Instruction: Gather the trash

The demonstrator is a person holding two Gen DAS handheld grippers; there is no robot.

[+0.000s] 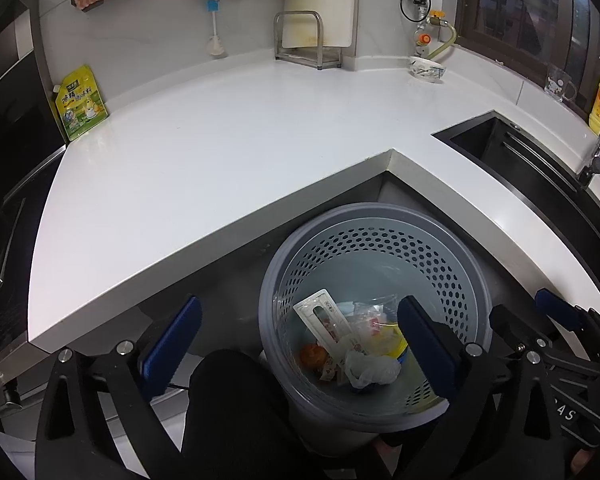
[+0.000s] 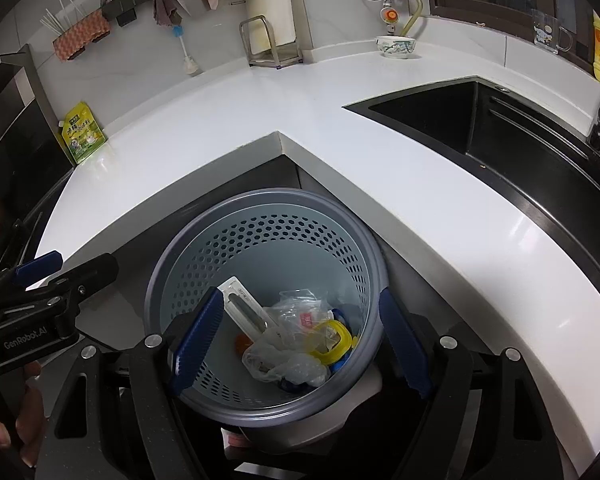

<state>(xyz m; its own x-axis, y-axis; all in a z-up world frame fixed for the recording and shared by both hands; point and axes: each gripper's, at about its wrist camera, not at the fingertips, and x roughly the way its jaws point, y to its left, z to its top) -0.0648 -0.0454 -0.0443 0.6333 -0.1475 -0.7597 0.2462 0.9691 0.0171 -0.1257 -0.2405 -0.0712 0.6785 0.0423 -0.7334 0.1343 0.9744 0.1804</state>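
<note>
1. The white L-shaped table [image 2: 228, 128] is wrapping around an inner corner, carrying a green-yellow pouch [image 2: 82, 133] at its far left edge.
2. The grey perforated bin [image 2: 260, 240] is standing on the floor in that corner, below the table edge.
3. Both tongs, left [image 1: 296, 336] and right [image 2: 300, 338], are hovering spread and empty above the bin.
4. The trash [image 2: 296, 336] is lying at the bin's bottom: a white packet, crumpled clear plastic, a yellow ring.
</note>
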